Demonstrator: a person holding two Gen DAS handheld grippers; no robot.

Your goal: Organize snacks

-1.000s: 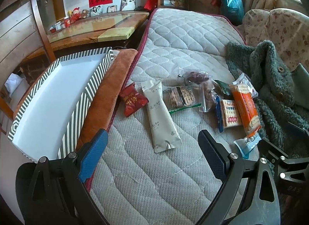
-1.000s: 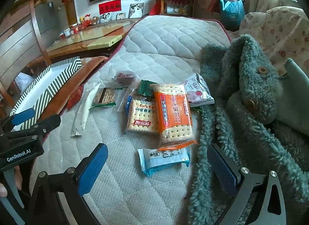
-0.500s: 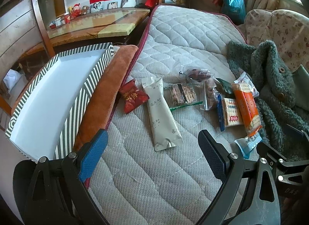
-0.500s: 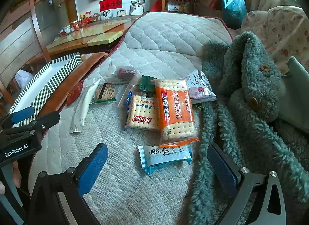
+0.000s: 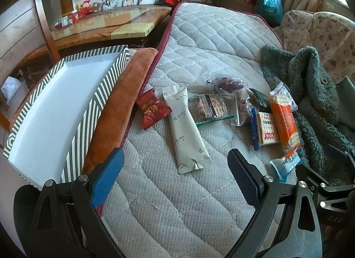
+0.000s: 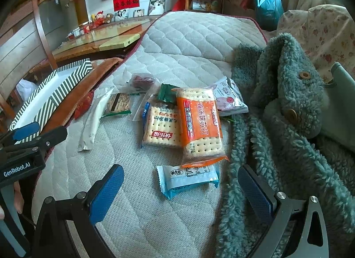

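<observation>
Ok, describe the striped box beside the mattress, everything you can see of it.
The striped box is a shallow, open-topped tray that looks like cardboard, with dark green and white diagonal stripes on its walls and a plain white inside. Nothing lies in the part that shows. It sits left of the mattress, its long wall running beside the orange plush strip along the mattress edge; whether they touch is unclear. The left gripper is open and apart from it. In the right wrist view its near corner shows behind that gripper.
</observation>
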